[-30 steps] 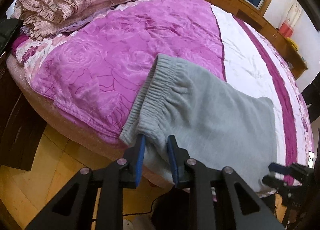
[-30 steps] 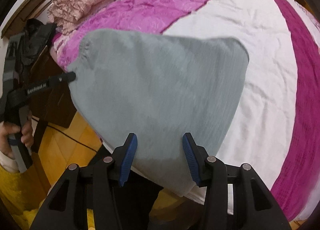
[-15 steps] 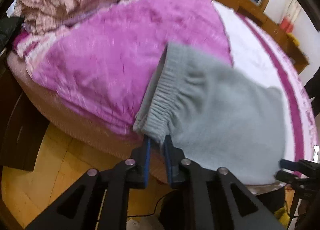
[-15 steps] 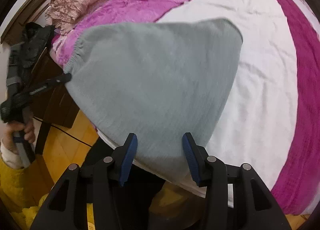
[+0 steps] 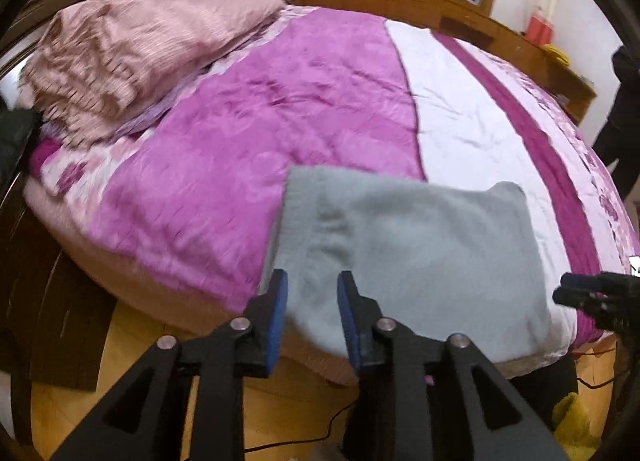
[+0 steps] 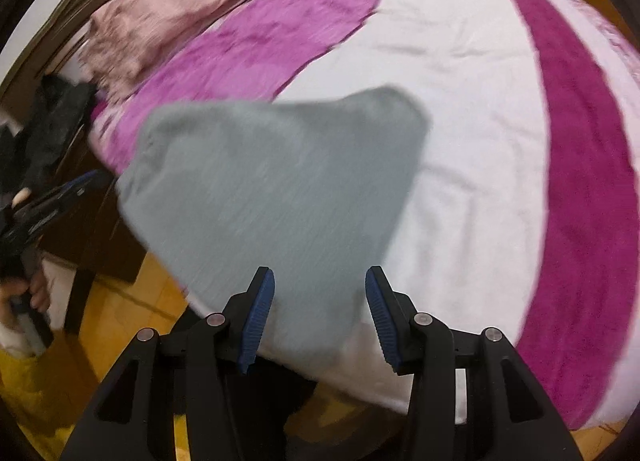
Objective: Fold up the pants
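Scene: While both of my cameras look down over the near edge of the bed (image 5: 248, 109), I see the folded grey pants (image 5: 420, 253) lying flat on its quilt, close to that edge.
Pants position: they sit across the seam where the purple panel meets the white panel (image 6: 472, 141), with the ribbed waistband on the purple side.
Pants shape: a compact folded block, one far corner poking up a little; the near edge hangs slightly over the mattress side.
Left tool (image 5: 312, 313): I see its jaws opening, blue pads apart, above the near left corner of the pants; no cloth is pinched between them, so it is released.
Right tool (image 6: 320, 313): its jaws stand well apart and nothing is gripped; the near end of the pants shows in the gap, but the pads do not press on it.
Other view of left tool: from the right camera it appears at the left edge, just beside the waistband corner, held by a hand (image 6: 38, 295).
Other view of right tool: from the left camera its black tip shows at the far right, near the pants' right edge.
Bedding: a pink ruffled pillow (image 5: 132, 57) lies at the head of the bed, well apart from the pants.
Floor: orange boards (image 5: 120, 345) show below the bed edge.
Sharpness: both views are motion-blurred.
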`<control>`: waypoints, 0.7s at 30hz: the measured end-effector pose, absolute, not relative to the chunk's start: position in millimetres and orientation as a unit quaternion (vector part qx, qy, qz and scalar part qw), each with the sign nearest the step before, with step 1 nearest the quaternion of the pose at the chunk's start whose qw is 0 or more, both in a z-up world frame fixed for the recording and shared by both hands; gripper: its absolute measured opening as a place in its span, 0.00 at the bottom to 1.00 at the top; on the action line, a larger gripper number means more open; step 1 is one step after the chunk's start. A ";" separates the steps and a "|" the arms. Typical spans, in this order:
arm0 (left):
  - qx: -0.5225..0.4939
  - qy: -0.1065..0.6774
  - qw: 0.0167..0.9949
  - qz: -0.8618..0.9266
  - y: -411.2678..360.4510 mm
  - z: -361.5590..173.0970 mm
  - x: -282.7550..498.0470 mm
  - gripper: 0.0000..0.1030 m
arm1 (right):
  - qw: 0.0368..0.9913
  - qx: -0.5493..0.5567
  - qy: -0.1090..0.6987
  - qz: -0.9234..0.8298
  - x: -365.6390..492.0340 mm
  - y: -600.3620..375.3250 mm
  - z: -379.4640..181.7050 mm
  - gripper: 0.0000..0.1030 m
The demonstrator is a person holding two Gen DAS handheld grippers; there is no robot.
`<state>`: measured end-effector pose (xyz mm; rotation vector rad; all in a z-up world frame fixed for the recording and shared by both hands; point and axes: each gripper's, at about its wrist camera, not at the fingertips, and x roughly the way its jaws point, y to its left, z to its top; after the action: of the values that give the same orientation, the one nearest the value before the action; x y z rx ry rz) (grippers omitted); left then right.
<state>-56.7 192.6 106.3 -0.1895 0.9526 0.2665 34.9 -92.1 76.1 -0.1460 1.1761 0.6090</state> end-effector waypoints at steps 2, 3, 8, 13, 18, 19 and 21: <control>-0.081 0.462 0.875 0.124 187.5 101.2 -44.1 0.27 | 0.792 -0.050 0.549 0.264 44.1 -100.2 73.9 0.45; -0.077 0.463 0.875 0.118 185.3 97.7 -38.2 0.27 | 0.792 -0.041 0.553 0.256 48.6 -103.4 72.5 0.47; -0.060 0.495 0.860 0.110 177.9 69.0 -14.6 0.27 | 0.776 0.012 0.582 0.244 67.8 -112.8 57.4 0.49; -0.046 0.505 0.855 0.113 182.3 48.0 -9.1 0.27 | 0.750 0.027 0.612 0.250 70.0 -108.9 31.3 0.49; -0.044 0.503 0.856 0.110 181.8 45.7 -10.1 0.27 | 0.743 0.043 0.613 0.264 68.2 -108.3 12.1 0.62; -0.046 0.502 0.857 0.111 182.0 45.1 -9.9 0.27 | 0.742 0.045 0.613 0.267 68.0 -108.3 11.3 0.64; -0.051 0.500 0.857 0.112 182.0 43.9 -10.6 0.27 | 0.741 0.046 0.611 0.273 67.8 -108.1 10.1 0.67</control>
<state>-10.6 182.0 43.9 -0.1061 1.0514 0.2350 67.8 -108.1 10.1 0.0998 1.3406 0.5984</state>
